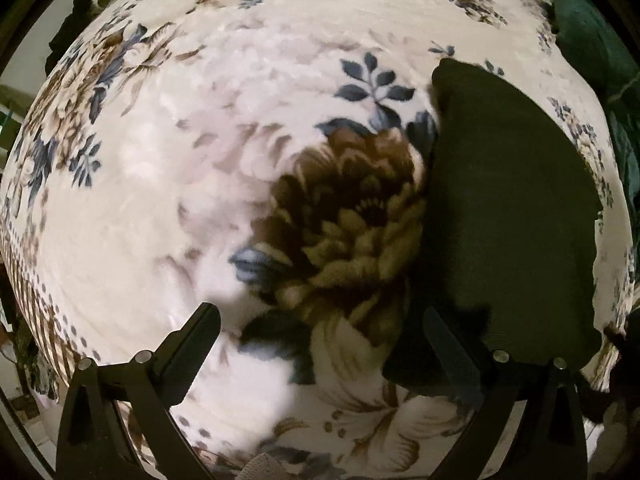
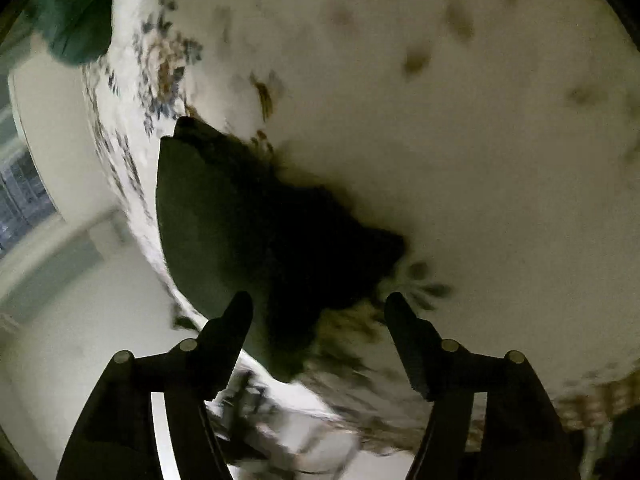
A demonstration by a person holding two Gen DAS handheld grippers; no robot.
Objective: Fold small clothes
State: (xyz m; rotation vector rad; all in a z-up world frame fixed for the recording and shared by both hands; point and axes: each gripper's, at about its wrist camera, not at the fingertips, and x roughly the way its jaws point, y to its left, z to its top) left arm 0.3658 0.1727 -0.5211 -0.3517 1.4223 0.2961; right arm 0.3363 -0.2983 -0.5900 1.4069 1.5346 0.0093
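A small dark olive-green garment (image 1: 508, 216) lies folded flat on a cream floral blanket (image 1: 168, 184), at the right of the left wrist view. My left gripper (image 1: 320, 320) is open and empty above the blanket, its right finger (image 1: 452, 352) over the garment's near left corner. In the right wrist view the same garment (image 2: 224, 232) lies near the blanket's edge, just ahead of my right gripper (image 2: 320, 308), which is open and empty. That view is dim and blurred.
A dark green cloth (image 1: 600, 48) lies at the blanket's far right edge and also shows in the right wrist view (image 2: 76, 16). Past the blanket's edge a pale floor (image 2: 80, 320) shows. A large brown flower print (image 1: 352, 220) sits beside the garment.
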